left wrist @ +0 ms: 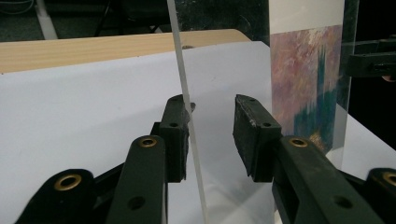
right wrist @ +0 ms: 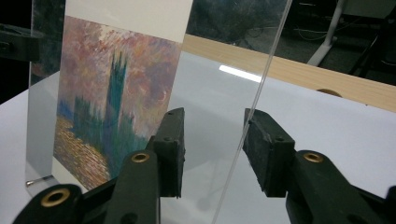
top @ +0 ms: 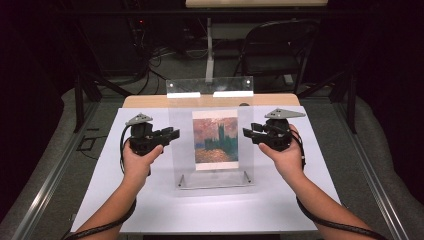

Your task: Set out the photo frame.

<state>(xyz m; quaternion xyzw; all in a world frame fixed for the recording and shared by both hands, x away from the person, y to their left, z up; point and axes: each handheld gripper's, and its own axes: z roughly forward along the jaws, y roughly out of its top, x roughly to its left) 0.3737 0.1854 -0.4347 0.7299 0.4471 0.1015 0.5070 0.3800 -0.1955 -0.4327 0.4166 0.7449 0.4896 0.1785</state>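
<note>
A clear plastic picture frame [top: 212, 150] stands upright in the middle of a white sheet [top: 150, 200] that covers the table, and a painted card [top: 215, 140] sits inside it, showing a dark tower under a pink and orange sky above orange water. The frame has two clear panels with small metal fasteners at the bottom corners, and its base is nearer the person than the card. The left gripper [top: 172, 134] is held level at the frame's left edge, and in the left gripper view the edge of the clear panel [left wrist: 187, 116] runs up between its two jaws, close against the left one, while the right jaw stands apart from it; the jaws are parted and not pressing on the panel. The right gripper [top: 248, 132] is held level at the frame's right edge, and in the right gripper view the panel's edge [right wrist: 252, 121] passes between its jaws, just beside the right one, with a gap to the left one; these jaws are parted too. Each gripper is held in one of the person's hands, one on each side of the frame. Beyond the white sheet lies a strip of bare wooden tabletop [top: 150, 101], and at its far edge stands a second clear panel [top: 210, 86] with two white labels. A folding chair [top: 272, 50] stands on the floor behind the table.
</note>
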